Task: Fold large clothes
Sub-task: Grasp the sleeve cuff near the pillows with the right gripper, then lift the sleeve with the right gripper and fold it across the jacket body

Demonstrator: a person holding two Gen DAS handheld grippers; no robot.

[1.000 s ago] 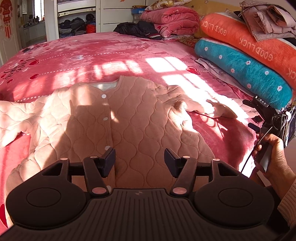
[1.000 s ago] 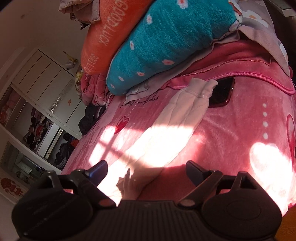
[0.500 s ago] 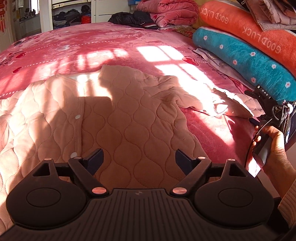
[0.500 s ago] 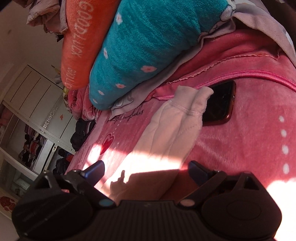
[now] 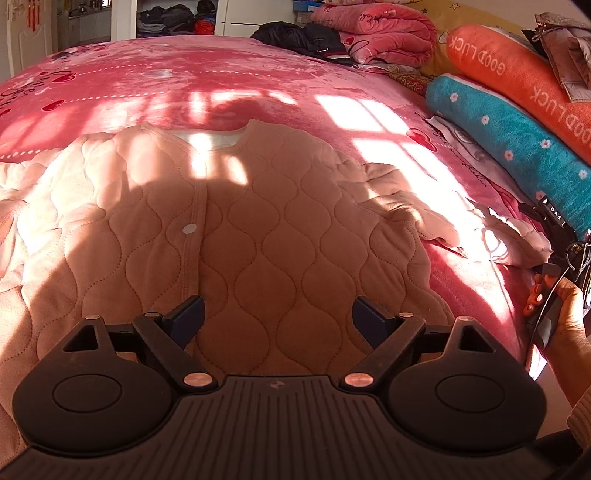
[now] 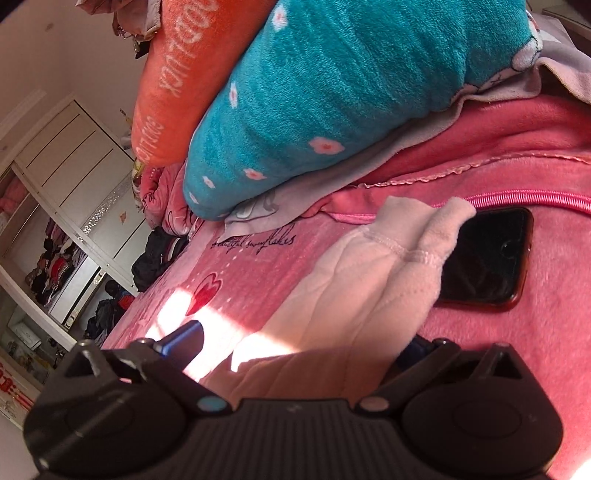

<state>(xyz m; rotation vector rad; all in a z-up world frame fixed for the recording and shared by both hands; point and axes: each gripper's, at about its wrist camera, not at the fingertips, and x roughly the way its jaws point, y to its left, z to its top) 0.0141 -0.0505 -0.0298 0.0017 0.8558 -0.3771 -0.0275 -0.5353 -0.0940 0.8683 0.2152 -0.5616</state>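
Observation:
A peach quilted jacket [image 5: 280, 236] lies front up and buttoned on the pink bed cover [image 5: 184, 81], collar at the far side. My left gripper [image 5: 277, 308] hovers open over its lower front, right of the button strip, with nothing gripped. The jacket's right sleeve [image 5: 480, 229] stretches toward the pillows. In the right wrist view that sleeve [image 6: 369, 266] runs between the jaws of my right gripper [image 6: 303, 338], which are opening; the pads do not press on it. The sleeve hides the right fingertip.
A dark phone [image 6: 487, 254] in a red case lies partly under the cuff. Teal [image 6: 332, 92] and orange [image 6: 173, 74] pillows are stacked along the bed's edge. A hand [image 5: 561, 317] holds the right gripper's handle. Folded blankets [image 5: 384, 33] and wardrobes stand beyond.
The left gripper's jaws spread wider and it sank closer over the jacket front. The right gripper moved in toward the cuff, its jaws widened, and the sleeve now lies between them.

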